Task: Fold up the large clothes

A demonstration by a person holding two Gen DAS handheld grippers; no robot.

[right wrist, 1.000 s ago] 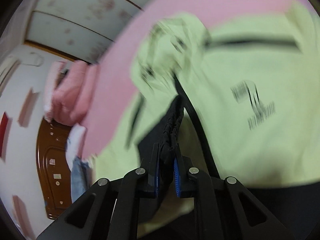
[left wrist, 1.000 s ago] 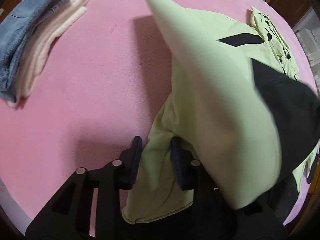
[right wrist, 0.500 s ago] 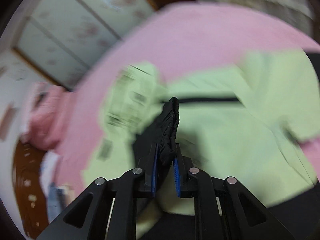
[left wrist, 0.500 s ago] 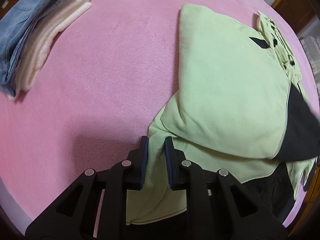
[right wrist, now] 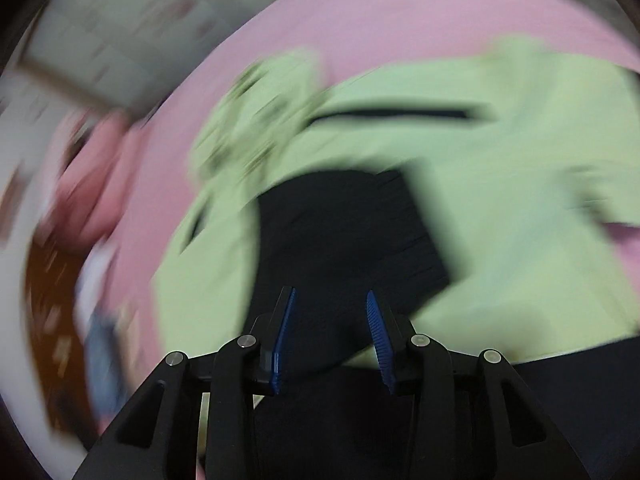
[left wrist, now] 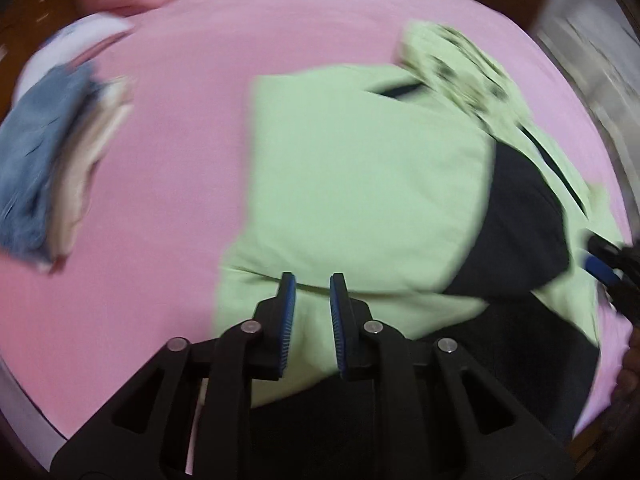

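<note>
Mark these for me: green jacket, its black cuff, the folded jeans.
green jacket (left wrist: 360, 184): left wrist view, on the folded-over sleeve panel.
black cuff (right wrist: 348, 232): right wrist view, middle of the ribbed black fabric.
folded jeans (left wrist: 36, 160): left wrist view, top denim face.

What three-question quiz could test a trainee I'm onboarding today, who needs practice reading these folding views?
1. True or false: the right gripper is clamped on the black cuff.
2. In the left wrist view, what lies at the left side of the pink bed cover? A) a folded stack of denim and cream clothes; B) a pair of shoes; C) an open book.
3. What colour is the main fabric of the jacket?

Key: 1. False. Its jaws have just been opening and stand apart, and the cuff is not pinched. 2. A. 3. Light green.
</note>
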